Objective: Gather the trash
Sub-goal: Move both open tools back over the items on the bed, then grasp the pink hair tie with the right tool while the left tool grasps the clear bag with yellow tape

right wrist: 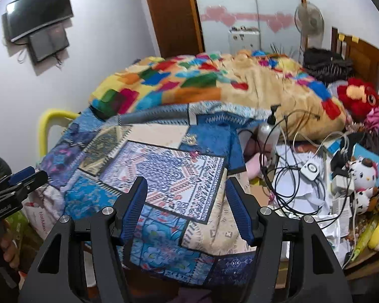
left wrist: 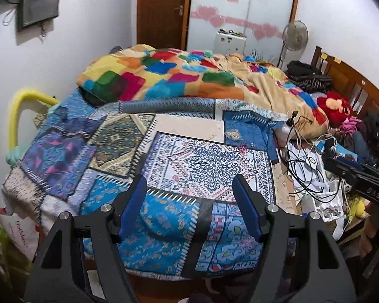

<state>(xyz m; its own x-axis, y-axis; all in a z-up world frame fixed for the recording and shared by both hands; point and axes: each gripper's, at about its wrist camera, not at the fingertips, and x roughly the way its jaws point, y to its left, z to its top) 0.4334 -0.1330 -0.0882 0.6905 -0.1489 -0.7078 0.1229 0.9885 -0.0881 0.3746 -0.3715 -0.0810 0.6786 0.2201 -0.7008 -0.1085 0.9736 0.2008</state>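
Observation:
A small crumpled clear wrapper (left wrist: 232, 134) (right wrist: 189, 140) lies on the blue patchwork bedsheet (left wrist: 113, 151) (right wrist: 144, 166), with a tiny pink scrap (left wrist: 242, 147) (right wrist: 195, 153) just in front of it. Loose white papers (left wrist: 313, 169) (right wrist: 298, 192) are piled at the bed's right side under black cables. My left gripper (left wrist: 189, 184) hovers open over the sheet's near part, well short of the wrapper, with nothing between its fingers. My right gripper (right wrist: 187, 184) is open and empty too, above the sheet's near corner.
A colourful blanket (left wrist: 176, 75) is heaped at the back. A white pump bottle (right wrist: 267, 131), tangled cables (right wrist: 285, 171), plush toys (right wrist: 361, 174) and a wooden headboard (left wrist: 346, 75) crowd the right. A white shopping bag (left wrist: 20, 229) and a yellow rail (left wrist: 17, 116) stand at left.

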